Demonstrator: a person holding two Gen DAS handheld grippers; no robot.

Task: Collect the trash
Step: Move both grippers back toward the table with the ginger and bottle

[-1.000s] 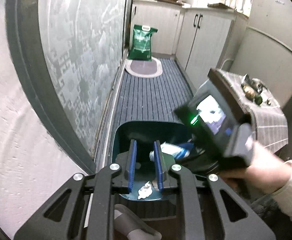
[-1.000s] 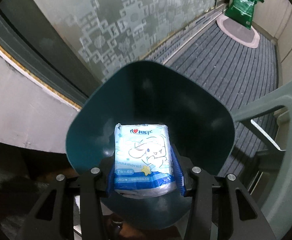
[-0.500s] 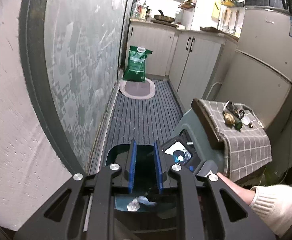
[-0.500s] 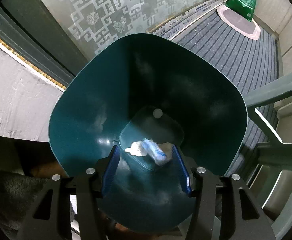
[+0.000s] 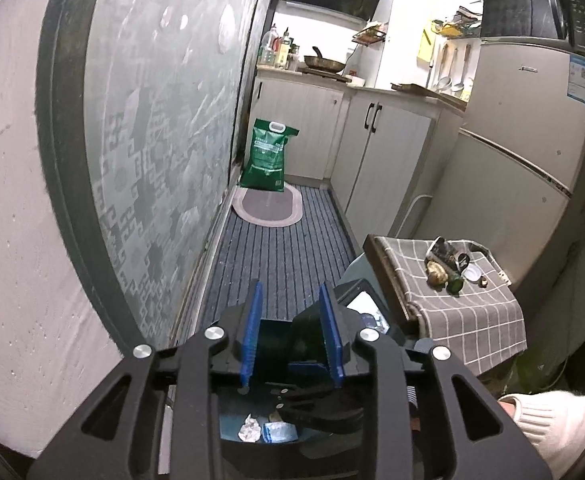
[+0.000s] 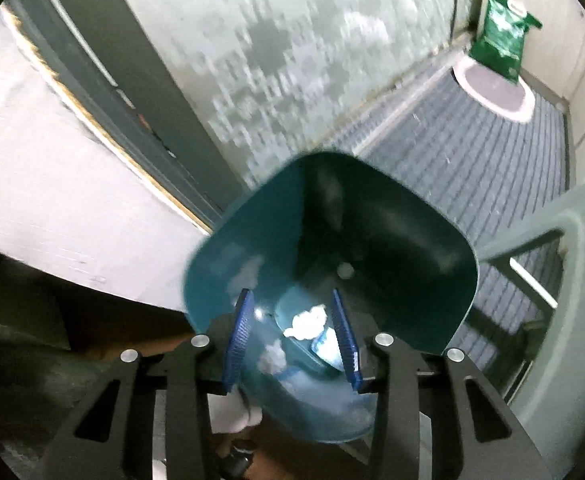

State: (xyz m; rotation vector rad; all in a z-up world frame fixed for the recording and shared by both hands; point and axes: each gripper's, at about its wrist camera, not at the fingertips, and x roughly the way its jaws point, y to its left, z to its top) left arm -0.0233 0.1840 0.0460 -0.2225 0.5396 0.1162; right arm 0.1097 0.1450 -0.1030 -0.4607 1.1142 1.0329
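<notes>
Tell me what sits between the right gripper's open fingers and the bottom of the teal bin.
Nothing solid: in the right wrist view the right gripper hangs empty over the teal bin, whose floor holds crumpled tissue and a tissue pack.

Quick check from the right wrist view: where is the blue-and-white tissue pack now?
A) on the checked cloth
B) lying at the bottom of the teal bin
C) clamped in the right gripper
B: the tissue pack lies on the teal bin floor beside a crumpled white wad, and the right gripper is open and empty.
</notes>
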